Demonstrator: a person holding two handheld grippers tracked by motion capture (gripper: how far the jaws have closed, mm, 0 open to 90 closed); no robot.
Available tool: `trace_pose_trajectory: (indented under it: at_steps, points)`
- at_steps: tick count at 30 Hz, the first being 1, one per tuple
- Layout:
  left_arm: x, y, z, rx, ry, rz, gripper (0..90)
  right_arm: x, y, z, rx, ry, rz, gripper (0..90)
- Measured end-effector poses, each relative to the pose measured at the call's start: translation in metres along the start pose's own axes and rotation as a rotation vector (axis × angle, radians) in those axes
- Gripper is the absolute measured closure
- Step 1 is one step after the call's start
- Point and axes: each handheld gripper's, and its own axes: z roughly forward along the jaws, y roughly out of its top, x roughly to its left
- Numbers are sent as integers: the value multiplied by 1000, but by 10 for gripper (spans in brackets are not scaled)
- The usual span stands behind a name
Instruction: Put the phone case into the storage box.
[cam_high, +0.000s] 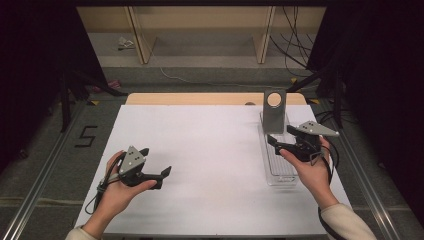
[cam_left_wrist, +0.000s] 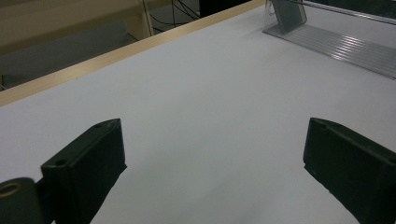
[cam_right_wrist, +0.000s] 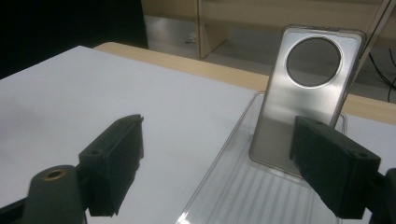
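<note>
A silver phone leans upright at the far end of a clear tray, its lower edge hidden behind the right gripper, jaws wide. The left gripper hovers well apart, also wide.

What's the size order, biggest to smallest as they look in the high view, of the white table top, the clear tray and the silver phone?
1. White table top, by far the largest.
2. Clear tray, long and narrow.
3. Silver phone, standing at the tray's far end, smallest.
</note>
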Motion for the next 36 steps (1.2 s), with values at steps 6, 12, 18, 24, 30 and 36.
trace_pose_trajectory:
  at_steps: [6,12,18,24,30,36]
  points:
    - [0,0,0,1,0,0,52,2,-4,-3,1,13,0,178]
    - [0,0,0,2,0,1,52,3,-6,-8,-5,19,-6,162]
    - [0,0,0,0,-1,1,52,3,-10,-10,-2,25,-7,160]
    - [-1,0,0,0,0,0,53,4,-13,-15,-6,35,-12,159]
    - [0,0,0,-1,-1,1,53,5,-17,-20,-18,43,-15,159]
    - [0,0,0,0,-1,2,53,5,-20,-23,-21,48,-24,159]
